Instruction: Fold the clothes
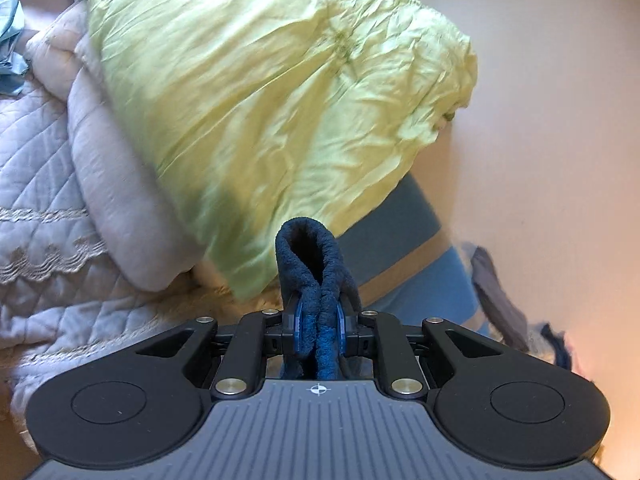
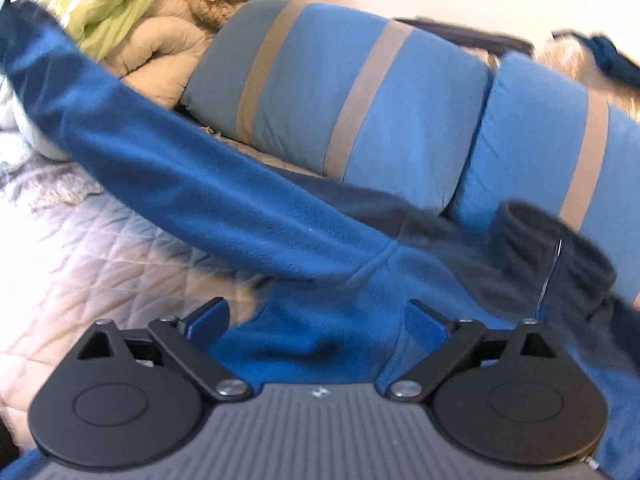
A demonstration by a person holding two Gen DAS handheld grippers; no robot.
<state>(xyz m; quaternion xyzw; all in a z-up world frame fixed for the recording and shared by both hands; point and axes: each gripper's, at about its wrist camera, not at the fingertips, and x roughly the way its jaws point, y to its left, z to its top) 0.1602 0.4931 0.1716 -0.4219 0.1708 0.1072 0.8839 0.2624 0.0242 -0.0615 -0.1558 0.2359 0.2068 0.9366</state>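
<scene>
A blue fleece top (image 2: 224, 196) lies across the quilted bed. Its sleeve stretches up to the far left of the right wrist view, and its dark collar (image 2: 556, 248) with a zip sits at the right. My right gripper (image 2: 316, 324) is open, its blue pads (image 2: 210, 318) spread wide over the body of the fleece, near the shoulder seam. My left gripper (image 1: 319, 324) is shut on the dark blue cuff (image 1: 308, 256) of the fleece, which loops up out of the jaws. The cuff is held above the bed, in front of a light green pillow (image 1: 256, 92).
A blue pillow with tan stripes (image 2: 360, 92) lies behind the fleece, a second one (image 2: 560, 132) to its right. A beige duvet (image 2: 176, 44) is bunched beside the green pillow. The pale quilted bedspread (image 1: 40, 184) covers the bed. Small clothes (image 1: 496, 300) lie by the wall.
</scene>
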